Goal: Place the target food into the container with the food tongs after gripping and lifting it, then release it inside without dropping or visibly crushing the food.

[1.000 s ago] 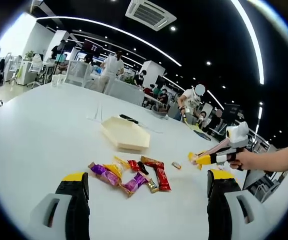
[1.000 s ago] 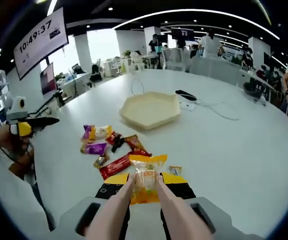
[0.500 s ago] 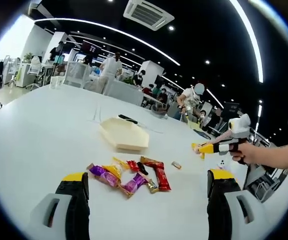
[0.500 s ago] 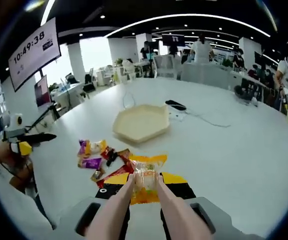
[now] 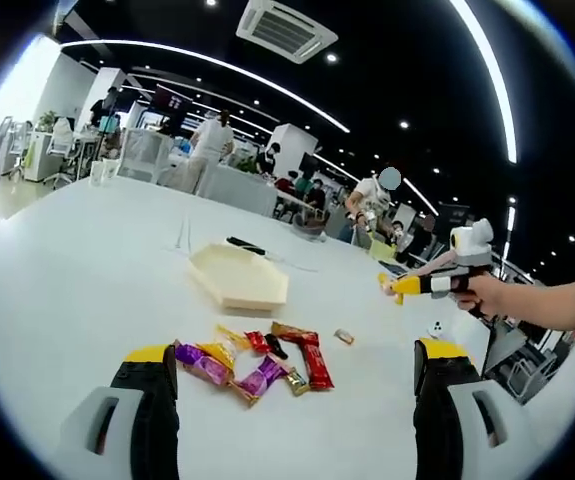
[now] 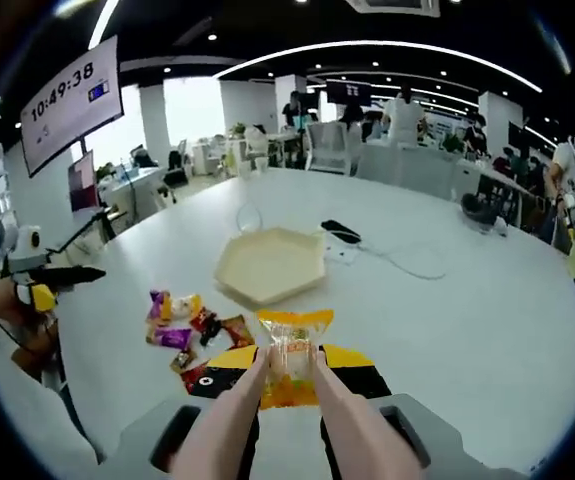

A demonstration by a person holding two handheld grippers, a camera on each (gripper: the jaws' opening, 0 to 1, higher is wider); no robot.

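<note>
My right gripper (image 6: 290,366) is shut on pink food tongs (image 6: 229,424), and the tongs pinch a yellow snack packet (image 6: 293,345) held up in the air. Below and beyond the packet lies the cream hexagonal container (image 6: 267,266) on the white table. A pile of wrapped sweets (image 6: 182,322) lies to its left. In the left gripper view my left gripper (image 5: 297,372) stands open over the sweets (image 5: 257,358), with the container (image 5: 237,280) behind. A hand holds the right gripper (image 5: 419,285) high at the right, apart from the container.
A black device with a white cable (image 6: 342,233) lies just past the container. One small wrapped piece (image 5: 343,337) sits apart from the pile. The white table (image 6: 487,330) is wide and round-edged. People and desks stand far behind it.
The right gripper has risen with the tongs and packet and come closer to the container. The left gripper stays open over the sweets, its view tilted slightly.
</note>
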